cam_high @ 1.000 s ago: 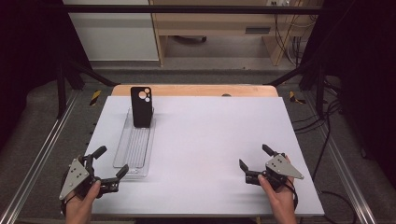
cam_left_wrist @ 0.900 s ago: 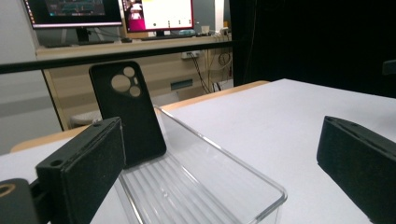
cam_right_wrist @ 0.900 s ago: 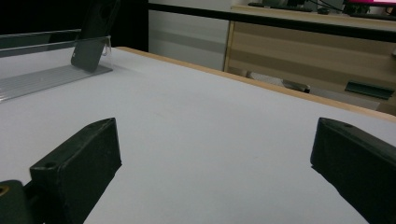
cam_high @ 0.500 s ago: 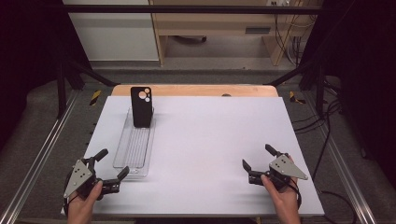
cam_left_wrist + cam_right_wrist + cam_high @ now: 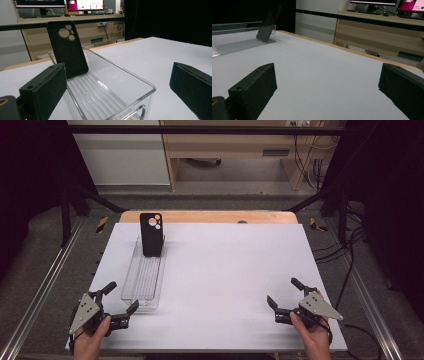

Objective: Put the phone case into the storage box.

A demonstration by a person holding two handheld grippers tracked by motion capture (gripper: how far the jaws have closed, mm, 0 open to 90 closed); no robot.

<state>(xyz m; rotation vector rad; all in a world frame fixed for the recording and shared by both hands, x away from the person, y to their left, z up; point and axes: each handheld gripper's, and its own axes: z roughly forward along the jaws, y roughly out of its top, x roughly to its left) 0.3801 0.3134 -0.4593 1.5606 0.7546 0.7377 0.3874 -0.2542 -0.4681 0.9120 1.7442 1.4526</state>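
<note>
- The black phone case (image 5: 151, 234) stands upright at the far end of the clear plastic tray (image 5: 145, 276), its camera cut-outs at the top; in my left claw's view it leans against the tray's far wall (image 5: 68, 47).
- The tray lies lengthwise on the left part of the white tabletop (image 5: 230, 270), its ribbed floor bare apart from the case.
- My left claw (image 5: 120, 302) rests at the near left corner of the tabletop, just beside the tray's near end, jaws spread wide and gripping nothing; its view looks along the tray (image 5: 110, 92) between the two black jaws.
- My right claw (image 5: 285, 295) sits at the near right of the tabletop, well apart from the tray, jaws likewise released with bare tabletop (image 5: 319, 75) between them.
- From the right claw's view the phone case (image 5: 268, 23) and tray (image 5: 237, 37) show far off at the upper left.
- A wooden strip (image 5: 210, 216) edges the tabletop's far side.
</note>
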